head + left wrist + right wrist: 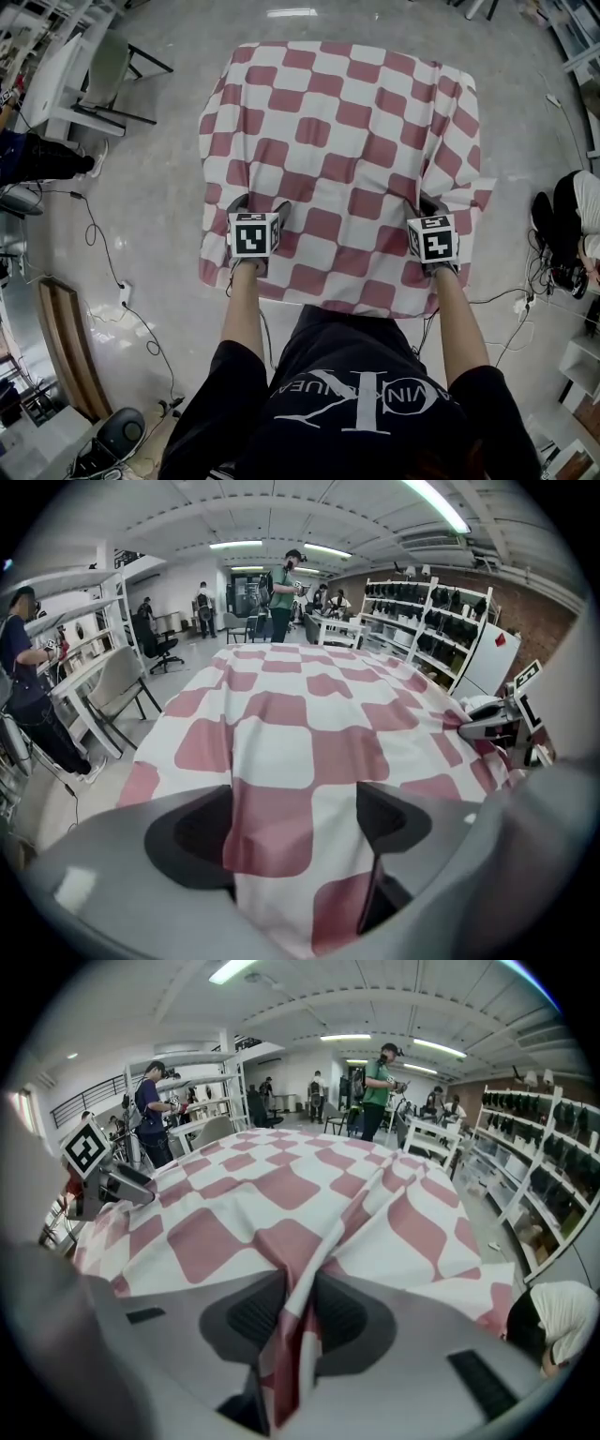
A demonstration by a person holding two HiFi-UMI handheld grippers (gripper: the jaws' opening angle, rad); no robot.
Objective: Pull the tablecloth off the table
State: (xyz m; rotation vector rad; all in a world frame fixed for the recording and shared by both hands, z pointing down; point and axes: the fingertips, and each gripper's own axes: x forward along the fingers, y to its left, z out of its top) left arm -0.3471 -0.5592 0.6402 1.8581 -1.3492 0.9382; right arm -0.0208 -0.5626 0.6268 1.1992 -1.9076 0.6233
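Note:
A red-and-white checked tablecloth (337, 141) covers the whole table and hangs over its edges. Both grippers are at the near edge. My left gripper (260, 204) has its jaws standing wide, and a broad stretch of the cloth (281, 724) lies loosely between them without being pinched; the left gripper view shows this at my left gripper (292, 832). My right gripper (429, 204) is shut on a narrow raised fold of the cloth (272, 1194), which is squeezed between the ribbed pads of my right gripper (298, 1312). A ridge of wrinkles runs from that fold across the cloth.
A chair (103, 75) and a desk stand left of the table, with a person's legs (42, 157) beside them. Cables (112, 281) trail over the floor. Someone sits low at the right (574, 225). Shelving lines the right wall (544, 1138). A standing person (281, 597) is beyond the far end.

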